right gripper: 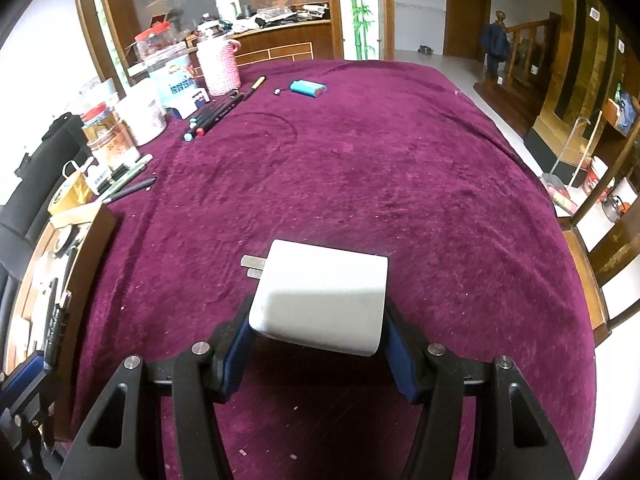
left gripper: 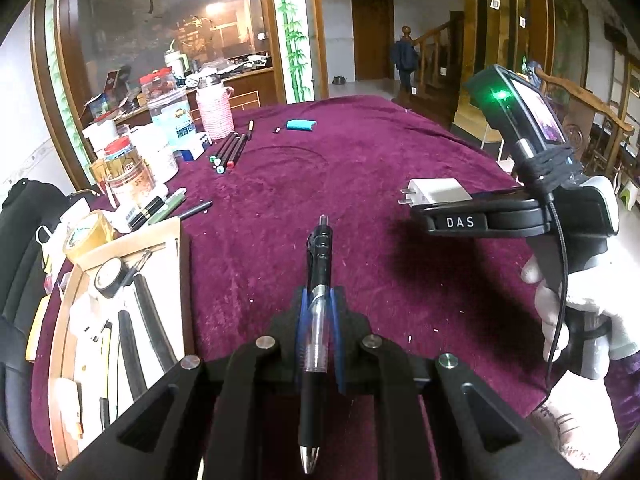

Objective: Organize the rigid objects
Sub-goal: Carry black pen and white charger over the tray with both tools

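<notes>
- A black pen (left gripper: 316,300) was gripped between the blue pads of the left gripper (left gripper: 318,312), its tip pointing back toward the camera and its clip end projecting forward above the purple tablecloth (left gripper: 320,168).
- A white charger plug (right gripper: 320,300) was clamped between the fingers of the right gripper (right gripper: 316,332), its two metal prongs turned to the left; it was held above the cloth, with a shadow cast beneath it.
- In the left wrist view, the right gripper (left gripper: 440,208) was seen from the side, carrying the charger plug (left gripper: 434,192), and was grasped by a white-gloved hand (left gripper: 576,304).
- A wooden tray (left gripper: 120,320) of tools was seen at the left edge of the table, with a roll of tape (left gripper: 86,236) at its far end.
- A row of markers (right gripper: 212,118) was laid near a pink woven container (right gripper: 218,66), and a blue battery pack (right gripper: 308,89) was seen farther back on the cloth.
</notes>
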The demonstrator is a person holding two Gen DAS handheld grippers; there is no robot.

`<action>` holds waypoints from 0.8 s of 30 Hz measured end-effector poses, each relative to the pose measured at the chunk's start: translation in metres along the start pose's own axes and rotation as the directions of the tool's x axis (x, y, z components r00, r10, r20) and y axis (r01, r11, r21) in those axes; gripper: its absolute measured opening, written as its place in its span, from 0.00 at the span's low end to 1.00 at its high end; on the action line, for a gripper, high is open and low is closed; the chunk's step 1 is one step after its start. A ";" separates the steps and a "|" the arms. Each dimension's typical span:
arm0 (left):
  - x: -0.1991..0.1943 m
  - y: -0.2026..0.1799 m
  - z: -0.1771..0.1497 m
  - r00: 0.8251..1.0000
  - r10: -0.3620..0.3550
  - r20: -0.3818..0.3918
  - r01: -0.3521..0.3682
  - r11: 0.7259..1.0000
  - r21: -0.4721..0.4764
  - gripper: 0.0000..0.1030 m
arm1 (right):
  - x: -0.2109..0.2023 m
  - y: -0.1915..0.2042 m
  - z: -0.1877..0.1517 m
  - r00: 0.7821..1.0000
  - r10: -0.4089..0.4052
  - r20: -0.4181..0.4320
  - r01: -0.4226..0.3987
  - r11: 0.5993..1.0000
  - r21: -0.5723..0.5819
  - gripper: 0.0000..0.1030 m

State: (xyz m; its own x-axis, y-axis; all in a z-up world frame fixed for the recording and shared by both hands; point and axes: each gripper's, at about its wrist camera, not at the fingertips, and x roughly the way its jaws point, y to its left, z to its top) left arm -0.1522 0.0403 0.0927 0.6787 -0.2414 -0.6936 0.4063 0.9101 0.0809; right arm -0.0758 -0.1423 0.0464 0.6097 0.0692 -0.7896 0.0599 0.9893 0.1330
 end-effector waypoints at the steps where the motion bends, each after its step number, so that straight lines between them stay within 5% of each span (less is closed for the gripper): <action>1: -0.001 0.001 -0.001 1.000 0.000 0.001 0.000 1.000 -0.002 0.11 | -0.002 0.001 -0.001 1.000 0.004 0.001 -0.004 1.000 -0.002 0.61; 24: -0.021 0.043 -0.028 1.000 0.024 -0.010 -0.025 0.995 -0.093 0.11 | -0.028 0.052 -0.016 0.995 0.096 0.024 -0.094 0.992 -0.085 0.61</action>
State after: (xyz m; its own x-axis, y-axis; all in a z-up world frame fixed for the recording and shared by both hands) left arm -0.1658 0.0943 0.0908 0.6821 -0.2163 -0.6985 0.3309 0.9432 0.0310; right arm -0.1023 -0.0907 0.0656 0.6314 0.1610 -0.7586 -0.0649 0.9858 0.1552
